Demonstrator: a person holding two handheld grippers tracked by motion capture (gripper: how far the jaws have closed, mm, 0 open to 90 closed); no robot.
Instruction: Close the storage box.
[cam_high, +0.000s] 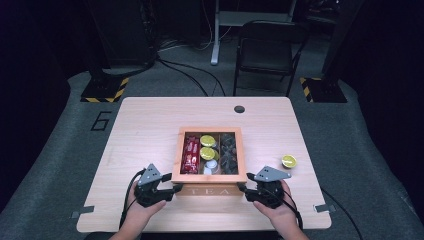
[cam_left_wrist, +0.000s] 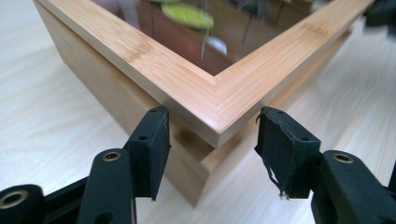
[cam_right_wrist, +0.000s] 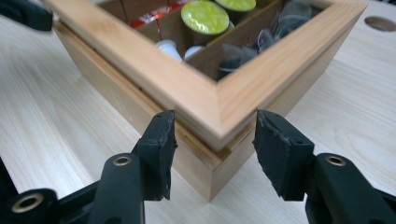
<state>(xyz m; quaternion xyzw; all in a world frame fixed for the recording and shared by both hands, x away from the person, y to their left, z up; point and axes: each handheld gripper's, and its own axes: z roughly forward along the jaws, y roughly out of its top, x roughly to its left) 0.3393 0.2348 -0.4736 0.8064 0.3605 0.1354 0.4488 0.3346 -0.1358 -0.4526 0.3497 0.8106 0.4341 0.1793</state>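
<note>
Square bamboo tea box with a glass-window lid (cam_high: 210, 186) is sitting near the middle of the pale wooden table (cam_high: 145, 120), toward the near edge, "TEA" lettering facing the person. Lid is lying down on the box.

Left gripper (cam_high: 167, 190) is sitting at the box's near-left corner, held by the person's left hand (cam_high: 139, 207). In the left gripper view its jaws are standing apart on either side of the lid's corner (cam_left_wrist: 215, 105); black pads (cam_left_wrist: 150, 149) are not pressing on the wood, a gap is showing on both sides.

Right gripper (cam_high: 243, 189) is sitting at the near-right corner, held by the right hand (cam_high: 277, 207). In the right gripper view its jaws are also standing apart, straddling the lid's corner (cam_right_wrist: 217, 112); pads (cam_right_wrist: 280, 151) are close to the wood but not clamping it.

Inside the box, through the glass: red packets (cam_high: 190, 154) in the left compartment, yellow-green-lidded capsules (cam_high: 207, 147) and white ones in the middle, dark capsules (cam_high: 229, 152) in the right.

One more yellow-green capsule (cam_high: 289, 161) is lying on the table to the right of the box, well apart. Black folding chair (cam_high: 267, 50) is standing on the floor beyond the far edge.
</note>
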